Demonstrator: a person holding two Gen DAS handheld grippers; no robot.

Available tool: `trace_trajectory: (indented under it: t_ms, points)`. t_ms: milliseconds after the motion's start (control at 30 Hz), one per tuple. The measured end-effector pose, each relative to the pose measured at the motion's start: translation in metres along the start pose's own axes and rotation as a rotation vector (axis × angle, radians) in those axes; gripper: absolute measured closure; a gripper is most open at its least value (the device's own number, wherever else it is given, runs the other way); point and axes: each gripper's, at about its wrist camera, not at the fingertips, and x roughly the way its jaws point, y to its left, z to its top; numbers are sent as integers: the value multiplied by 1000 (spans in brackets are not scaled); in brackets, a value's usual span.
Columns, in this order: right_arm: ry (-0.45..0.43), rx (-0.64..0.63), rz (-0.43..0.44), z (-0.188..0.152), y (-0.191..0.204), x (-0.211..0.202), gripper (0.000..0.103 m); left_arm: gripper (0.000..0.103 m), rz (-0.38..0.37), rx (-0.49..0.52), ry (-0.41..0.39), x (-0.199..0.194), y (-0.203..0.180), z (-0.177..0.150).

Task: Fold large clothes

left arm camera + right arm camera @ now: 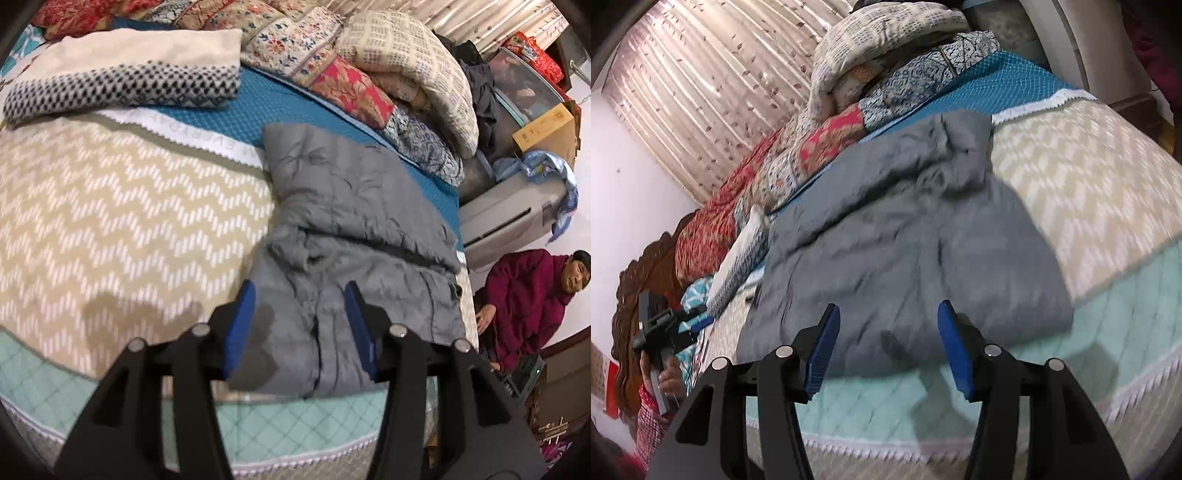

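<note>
A crumpled grey padded jacket (354,221) lies folded over on the bed's beige zigzag-patterned blanket (110,206), directly ahead of the left claw (299,310), whose blue-padded jaws stand partly apart with nothing gripped; the grey fabric lies beyond them, not pinched. From the right wrist view, the right claw (886,332) is likewise partly open and empty, with the jacket just ahead of its tips, near the bed's edge. Far ahead and right of the left claw, an open brown cardboard box (546,127) sits; its contents cannot be made out.
</note>
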Motion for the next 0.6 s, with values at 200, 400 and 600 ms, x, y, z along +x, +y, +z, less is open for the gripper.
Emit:
trace_trajectory:
  t_ms: [200, 400, 600]
  points:
    - [21, -45, -70, -4, 21, 6, 51, 55, 25, 99, 46, 17, -24, -34]
    - [125, 189, -255, 17, -53, 37, 51, 52, 269, 103, 234, 95, 16, -56]
    - [-44, 121, -106, 7, -21, -28, 51, 52, 193, 66, 47, 17, 14, -47]
